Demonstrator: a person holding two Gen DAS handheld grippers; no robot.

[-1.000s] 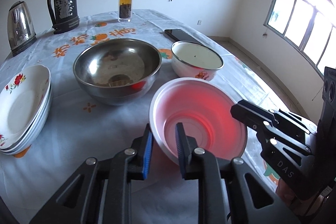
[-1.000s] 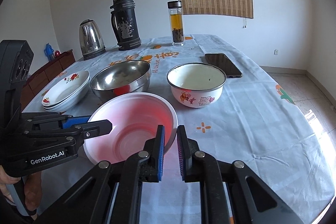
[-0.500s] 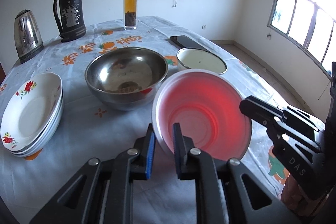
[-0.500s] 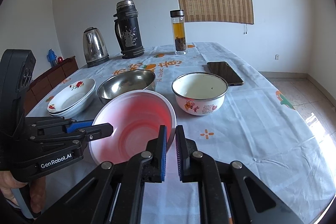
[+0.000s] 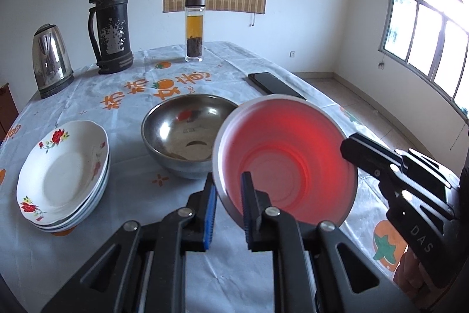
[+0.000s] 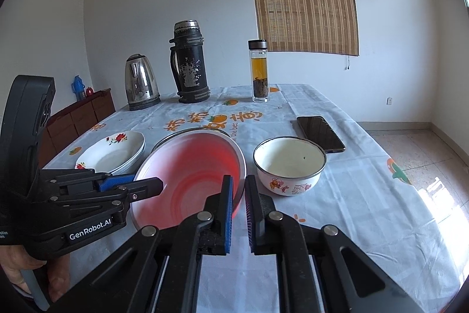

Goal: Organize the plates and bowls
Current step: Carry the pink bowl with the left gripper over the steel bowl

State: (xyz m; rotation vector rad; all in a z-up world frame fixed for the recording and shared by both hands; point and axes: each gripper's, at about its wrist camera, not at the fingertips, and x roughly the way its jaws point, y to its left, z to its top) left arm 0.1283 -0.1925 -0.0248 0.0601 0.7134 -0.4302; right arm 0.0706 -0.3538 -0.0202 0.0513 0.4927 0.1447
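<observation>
Both grippers stay clamped on the red bowl's (image 5: 285, 163) rim, left gripper (image 5: 228, 204) near-left, right gripper (image 6: 239, 203) right; it has risen off the table (image 5: 137, 181), now overlapping the steel bowl (image 5: 181, 131) behind.

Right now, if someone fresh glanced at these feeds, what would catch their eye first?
The pink bowl, glowing red inside, fills the foreground, tilted and pinched at opposite rims by the left tool and right tool. Just behind it sits the steel bowl, with the stacked flowered plates to its left. At the table's far end stand a kettle, a black thermos and a tea bottle.
</observation>
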